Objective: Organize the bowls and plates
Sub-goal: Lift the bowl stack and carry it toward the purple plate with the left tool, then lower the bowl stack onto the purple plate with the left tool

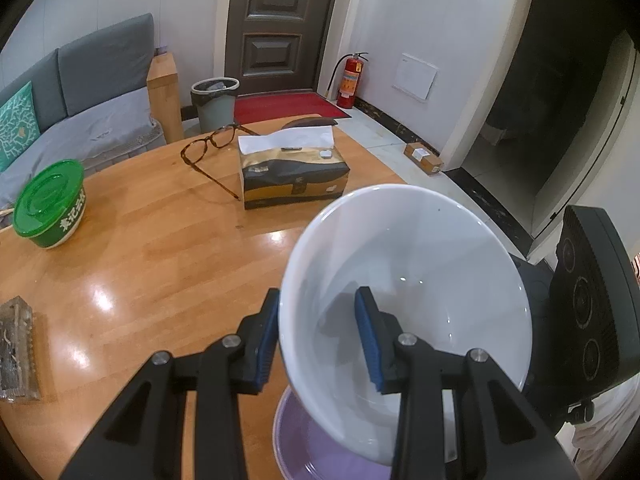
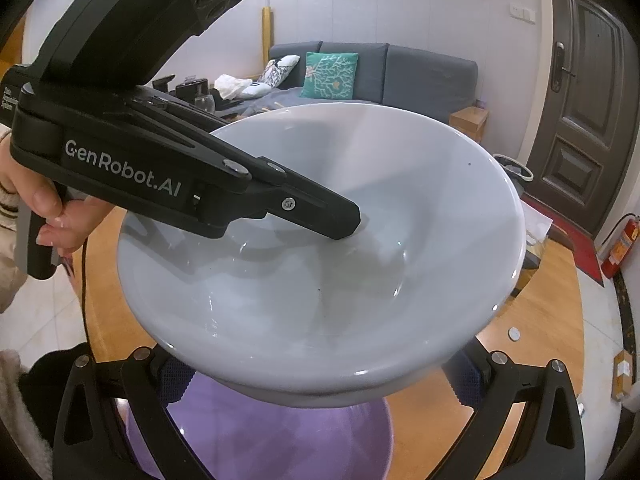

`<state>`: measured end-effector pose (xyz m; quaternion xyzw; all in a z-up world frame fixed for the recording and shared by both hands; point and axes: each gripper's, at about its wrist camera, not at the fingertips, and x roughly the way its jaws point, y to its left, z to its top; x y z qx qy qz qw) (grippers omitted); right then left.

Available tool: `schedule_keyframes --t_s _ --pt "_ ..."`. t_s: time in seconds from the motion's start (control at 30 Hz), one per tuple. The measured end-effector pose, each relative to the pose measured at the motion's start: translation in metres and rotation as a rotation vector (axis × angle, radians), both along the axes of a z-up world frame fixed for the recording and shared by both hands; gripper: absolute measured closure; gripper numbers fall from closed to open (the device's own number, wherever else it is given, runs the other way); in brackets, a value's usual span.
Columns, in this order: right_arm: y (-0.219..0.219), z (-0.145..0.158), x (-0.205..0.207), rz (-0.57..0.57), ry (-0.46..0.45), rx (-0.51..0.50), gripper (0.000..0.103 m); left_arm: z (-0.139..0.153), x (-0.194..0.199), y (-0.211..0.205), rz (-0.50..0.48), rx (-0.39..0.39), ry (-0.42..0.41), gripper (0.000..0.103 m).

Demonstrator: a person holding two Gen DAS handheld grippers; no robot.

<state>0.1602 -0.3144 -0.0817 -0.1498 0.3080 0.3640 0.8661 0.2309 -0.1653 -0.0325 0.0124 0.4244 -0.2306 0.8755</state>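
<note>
Bright overhead glare on table [image 1: 120, 272]; edges warped, perhaps soft.

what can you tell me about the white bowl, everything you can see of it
The white bowl is wide, glossy and looks ceramic, with sloping sides and a small flat bottom. It is empty, bar a few dark specks. It is tilted and raised above a purple dish on the wooden table. The left gripper pinches its wall, one jaw inside and one outside. The right gripper straddles its underside; contact there is hidden.

Glossy white ceramic bowl [image 1: 404, 264]; polished wooden table [image 1: 160, 264].
</note>
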Motion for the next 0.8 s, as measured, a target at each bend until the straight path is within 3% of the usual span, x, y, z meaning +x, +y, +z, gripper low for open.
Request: schedule_keyframes --t_s 0.8 --pt "-0.009 0.008 -0.009 -0.014 0.009 0.019 0.002 -0.002 -0.047 -0.011 -0.017 -0.008 0.012 0.069"
